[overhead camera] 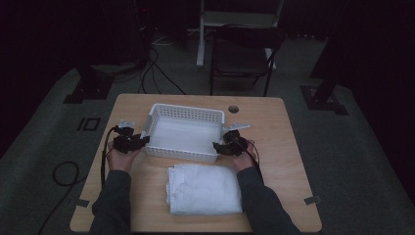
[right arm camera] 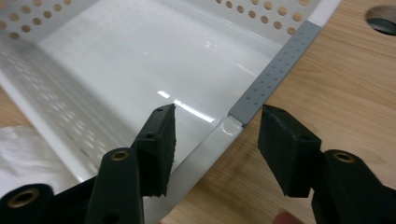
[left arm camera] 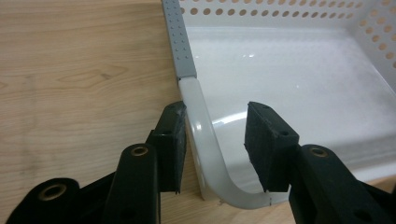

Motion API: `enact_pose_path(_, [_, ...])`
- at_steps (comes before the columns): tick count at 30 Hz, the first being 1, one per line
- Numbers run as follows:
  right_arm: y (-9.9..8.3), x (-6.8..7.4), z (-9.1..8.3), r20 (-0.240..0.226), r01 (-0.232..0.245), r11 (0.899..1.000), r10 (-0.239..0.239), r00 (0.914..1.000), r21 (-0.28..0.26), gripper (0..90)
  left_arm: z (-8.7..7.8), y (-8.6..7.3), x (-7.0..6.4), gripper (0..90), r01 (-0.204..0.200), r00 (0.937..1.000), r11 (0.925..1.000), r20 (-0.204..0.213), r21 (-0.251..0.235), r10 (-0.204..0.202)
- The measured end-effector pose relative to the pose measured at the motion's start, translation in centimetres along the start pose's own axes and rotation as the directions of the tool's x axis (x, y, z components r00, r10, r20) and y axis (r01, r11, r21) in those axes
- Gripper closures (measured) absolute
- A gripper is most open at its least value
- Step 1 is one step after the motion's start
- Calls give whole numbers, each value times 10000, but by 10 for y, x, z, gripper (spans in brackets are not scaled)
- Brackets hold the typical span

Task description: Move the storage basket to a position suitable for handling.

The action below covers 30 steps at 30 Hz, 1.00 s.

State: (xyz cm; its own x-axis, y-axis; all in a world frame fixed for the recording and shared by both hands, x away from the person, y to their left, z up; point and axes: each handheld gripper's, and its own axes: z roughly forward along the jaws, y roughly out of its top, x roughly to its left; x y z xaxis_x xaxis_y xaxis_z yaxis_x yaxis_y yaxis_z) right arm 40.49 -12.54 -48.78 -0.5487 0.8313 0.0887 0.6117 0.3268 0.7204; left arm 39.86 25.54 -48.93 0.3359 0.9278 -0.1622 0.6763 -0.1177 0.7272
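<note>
A white perforated basket [overhead camera: 183, 132] sits mid-table [overhead camera: 293, 161], just behind a folded white towel [overhead camera: 204, 189]. The left claw [left arm camera: 215, 140] straddles the rim at the basket's near left corner, jaws spread apart, not clamped. The right claw [right arm camera: 215, 144] likewise straddles the right rim, released.

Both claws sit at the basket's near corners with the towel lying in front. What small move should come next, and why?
Probably close both claws on the basket rim. The left claw straddles the rim at its corner, jaws open, one pad against the outside. The right claw also straddles the rim, open. Neither grips yet, so the basket cannot be shifted. The towel lies folded, untouched, in front.
</note>
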Motion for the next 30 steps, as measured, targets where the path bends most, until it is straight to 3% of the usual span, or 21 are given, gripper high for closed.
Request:
enact_pose_path(12, [-3,-26,-9,294,-390,9992,390,9988,-14,546,9,3,-17,634,-235,9989,9997,395,21,234])
enact_pose_path(21, [-5,-41,-13,463,-657,9978,662,9967,-117,579,16,9,-30,670,-590,9976,9980,369,219,582])
enact_pose_path(30, [-8,-59,-17,607,-861,9960,874,9943,-237,595,24,13,-44,664,-623,9968,9978,516,224,611])
